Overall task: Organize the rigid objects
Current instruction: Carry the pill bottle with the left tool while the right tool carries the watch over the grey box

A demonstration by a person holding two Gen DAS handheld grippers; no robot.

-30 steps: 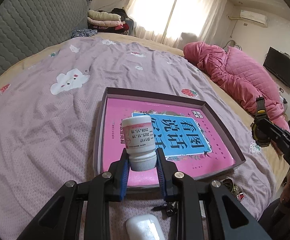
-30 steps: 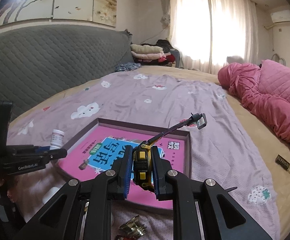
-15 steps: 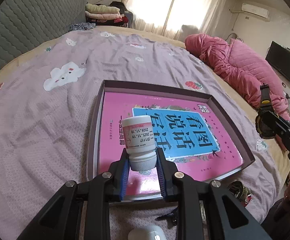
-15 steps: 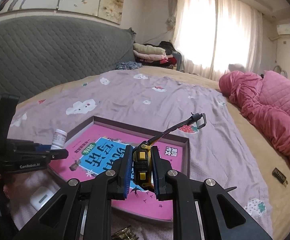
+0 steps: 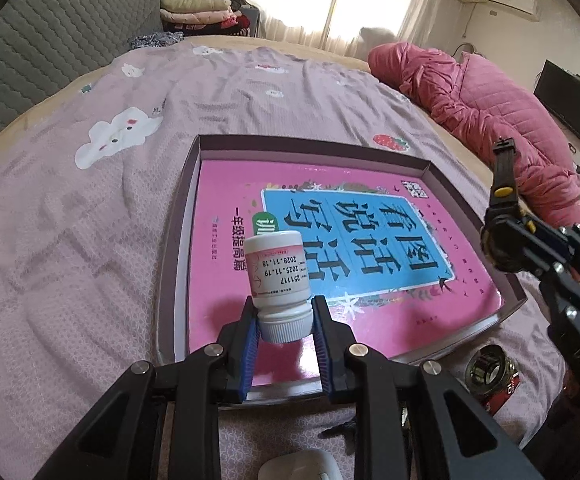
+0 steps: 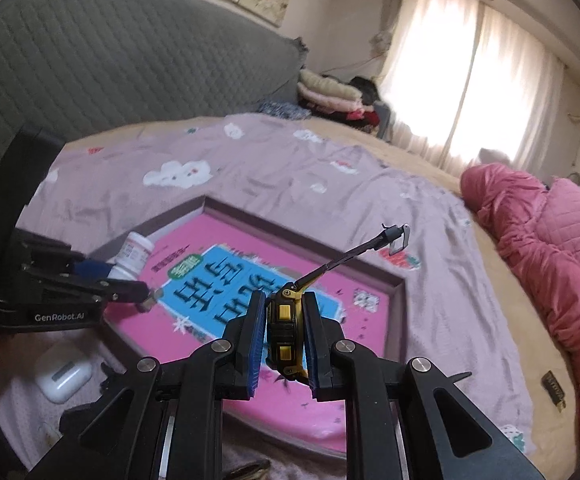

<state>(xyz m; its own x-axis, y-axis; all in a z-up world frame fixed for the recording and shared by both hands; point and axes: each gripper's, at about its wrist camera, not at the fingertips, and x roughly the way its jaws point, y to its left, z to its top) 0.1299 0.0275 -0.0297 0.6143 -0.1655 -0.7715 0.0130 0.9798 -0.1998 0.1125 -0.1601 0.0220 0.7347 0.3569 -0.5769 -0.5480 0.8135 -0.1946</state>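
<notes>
left wrist, white pill bottle, pink label, ribbed cap

book in tray, tray on bed

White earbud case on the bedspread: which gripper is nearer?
Left. The left gripper hangs just above the white earbud case; the right gripper is farther across, over the tray.

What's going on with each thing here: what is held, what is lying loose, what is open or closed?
left tongs: shut on the bottle.
white bottle: capped, held by its cap above the box.
right tongs: shut on the watch.
black-and-yellow watch: held, strap sticking out.
shallow box: open, pink book lying flat inside.
white earbud case: closed, loose on the bed.
</notes>
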